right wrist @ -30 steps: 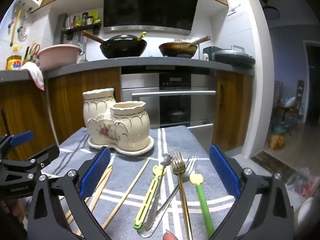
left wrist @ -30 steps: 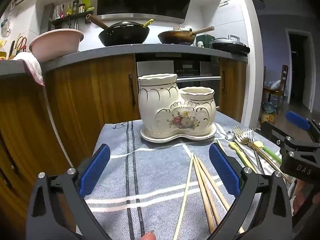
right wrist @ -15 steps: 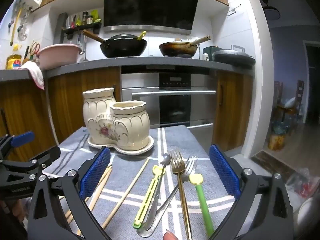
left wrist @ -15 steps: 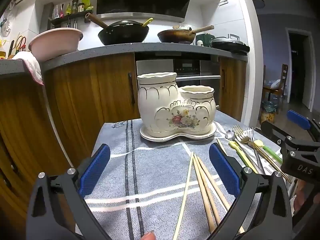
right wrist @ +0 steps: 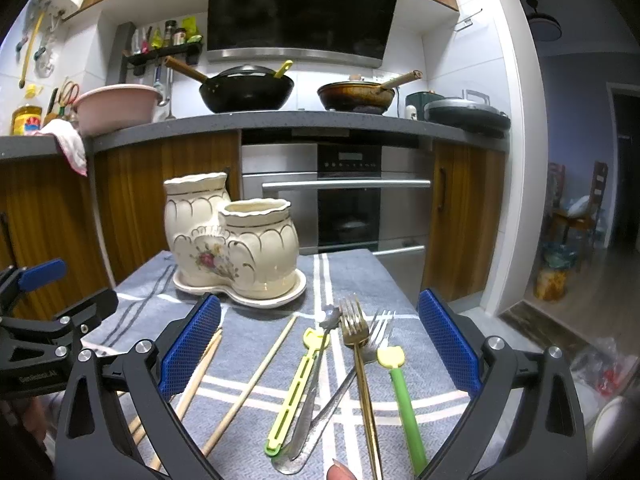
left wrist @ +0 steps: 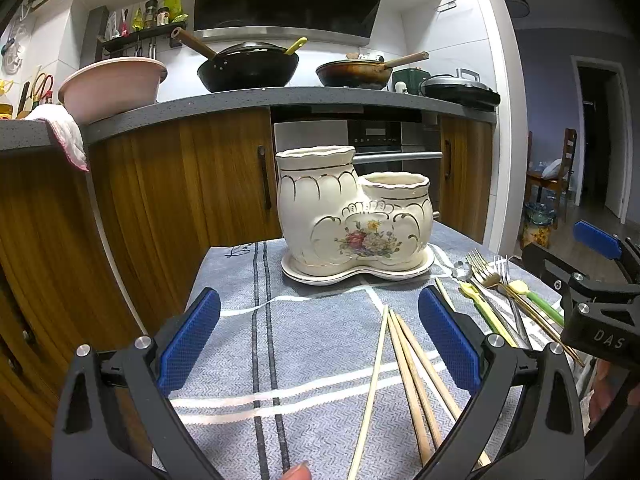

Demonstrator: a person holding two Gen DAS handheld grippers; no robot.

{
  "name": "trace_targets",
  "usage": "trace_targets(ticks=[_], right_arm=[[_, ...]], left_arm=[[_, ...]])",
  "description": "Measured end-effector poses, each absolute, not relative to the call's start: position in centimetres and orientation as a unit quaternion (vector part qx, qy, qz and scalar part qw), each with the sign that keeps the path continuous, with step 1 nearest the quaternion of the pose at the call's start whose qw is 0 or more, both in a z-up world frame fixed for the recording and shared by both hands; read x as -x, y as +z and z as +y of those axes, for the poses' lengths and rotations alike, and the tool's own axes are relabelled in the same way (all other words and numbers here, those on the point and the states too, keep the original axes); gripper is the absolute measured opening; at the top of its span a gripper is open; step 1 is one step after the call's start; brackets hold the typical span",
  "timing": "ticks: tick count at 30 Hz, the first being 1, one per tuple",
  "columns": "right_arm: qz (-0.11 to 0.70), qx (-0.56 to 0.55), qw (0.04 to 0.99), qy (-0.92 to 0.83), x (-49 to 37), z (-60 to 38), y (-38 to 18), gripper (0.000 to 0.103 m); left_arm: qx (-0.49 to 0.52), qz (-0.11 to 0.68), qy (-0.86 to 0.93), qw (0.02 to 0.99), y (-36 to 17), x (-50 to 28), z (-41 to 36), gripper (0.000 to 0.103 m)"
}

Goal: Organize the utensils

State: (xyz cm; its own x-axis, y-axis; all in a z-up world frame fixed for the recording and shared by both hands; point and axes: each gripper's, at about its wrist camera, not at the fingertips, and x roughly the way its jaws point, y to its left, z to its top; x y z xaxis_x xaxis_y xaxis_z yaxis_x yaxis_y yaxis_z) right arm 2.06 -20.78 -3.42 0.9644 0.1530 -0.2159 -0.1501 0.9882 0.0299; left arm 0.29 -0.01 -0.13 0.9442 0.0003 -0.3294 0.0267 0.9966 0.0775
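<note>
Utensils lie loose on the cloth-covered tabletop [right wrist: 400, 276], none yet in the ceramic holder [left wrist: 354, 216]. Nearest the right hand-held gripper [right wrist: 318, 346], between its spread, empty jaws, rest a yellow-handled utensil [right wrist: 298, 386], a steel spoon [right wrist: 320, 364], a gold fork [right wrist: 360, 364], a steel fork [right wrist: 380, 330] and a green-handled utensil [right wrist: 402, 396], long axes running roughly along the gripper's line of sight, heads toward the holder. The left hand-held gripper [left wrist: 318, 344], likewise wide open and holding nothing, faces the chopsticks [left wrist: 404, 364], which lie lengthwise toward its right finger, tips pointing at the holder. The right arm is judged nearer the forks, the left nearer the chopsticks. Beyond both stands the two-pot holder on its saucer, upright and apparently empty. Compared with the earlier frames, nothing on the tabletop has moved; both views shift only slightly.
</note>
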Motion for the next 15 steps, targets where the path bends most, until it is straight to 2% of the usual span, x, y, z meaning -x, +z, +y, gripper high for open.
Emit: trace_targets(ticks=[15], right_arm=[[0.109, -0.006, 0.991, 0.077, -2.10, -20.81, -3.45, 0.098]], left_arm=[[-0.039, 0.167, -0.004, 0.985, -0.16, -0.36, 0.07, 0.098]])
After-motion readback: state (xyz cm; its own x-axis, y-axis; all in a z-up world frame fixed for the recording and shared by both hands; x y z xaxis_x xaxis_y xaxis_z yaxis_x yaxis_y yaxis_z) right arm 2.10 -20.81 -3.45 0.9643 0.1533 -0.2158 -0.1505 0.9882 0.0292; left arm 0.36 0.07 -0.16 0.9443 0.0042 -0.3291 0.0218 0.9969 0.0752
